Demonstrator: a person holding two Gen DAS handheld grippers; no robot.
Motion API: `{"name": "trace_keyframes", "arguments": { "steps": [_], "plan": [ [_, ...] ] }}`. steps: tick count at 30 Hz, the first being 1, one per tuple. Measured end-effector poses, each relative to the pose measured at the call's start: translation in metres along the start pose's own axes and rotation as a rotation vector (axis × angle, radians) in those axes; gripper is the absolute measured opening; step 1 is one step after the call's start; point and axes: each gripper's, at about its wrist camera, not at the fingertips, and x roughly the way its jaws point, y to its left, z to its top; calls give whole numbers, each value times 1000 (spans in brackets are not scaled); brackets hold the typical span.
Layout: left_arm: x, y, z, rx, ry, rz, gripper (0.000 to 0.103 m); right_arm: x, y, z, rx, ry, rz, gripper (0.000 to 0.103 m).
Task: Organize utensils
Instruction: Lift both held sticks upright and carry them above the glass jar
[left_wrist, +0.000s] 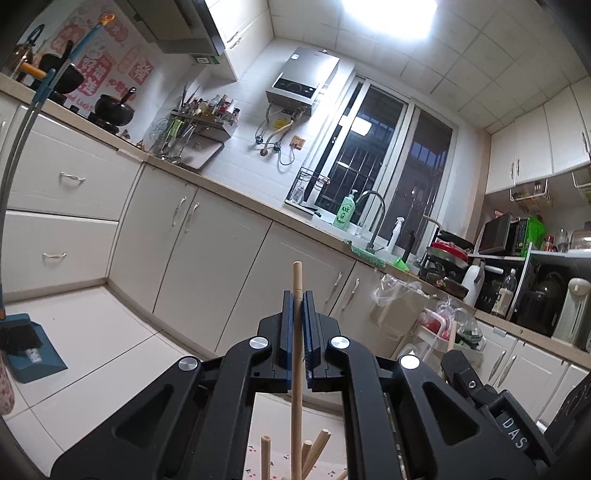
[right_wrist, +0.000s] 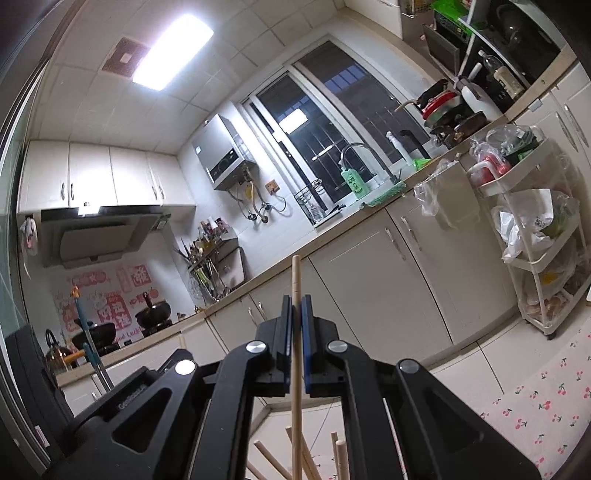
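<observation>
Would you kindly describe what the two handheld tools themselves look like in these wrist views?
Both tools, left and right, are matte black linkage frames with triangular cut-outs and round silver pivot caps. Each carries two flat fingers faced with blue pads. White lettering reading "DAS" marks the neighbouring tool's body, seen at the left view's lower right. No cables, sleeves or hands are visible.

Pale wooden chopstick (left_wrist: 296, 332) between blue-padded black fingers (left_wrist: 287, 321); white cloth (right_wrist: 546, 406) printed with red cherries.

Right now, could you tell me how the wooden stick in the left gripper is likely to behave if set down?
The wooden stick looks straight and stiff, so it probably won't flex. It is round, so likely to roll. It is thin, so probably light; the left gripper pinches it upright.
</observation>
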Motion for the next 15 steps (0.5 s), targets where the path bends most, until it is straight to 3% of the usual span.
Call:
{"name": "trace_keyframes", "arguments": {
  "steps": [15],
  "plan": [
    [5, 4, -34, 41, 46, 12, 5, 8, -10, -7, -6, 8, -7, 6]
  ]
}}
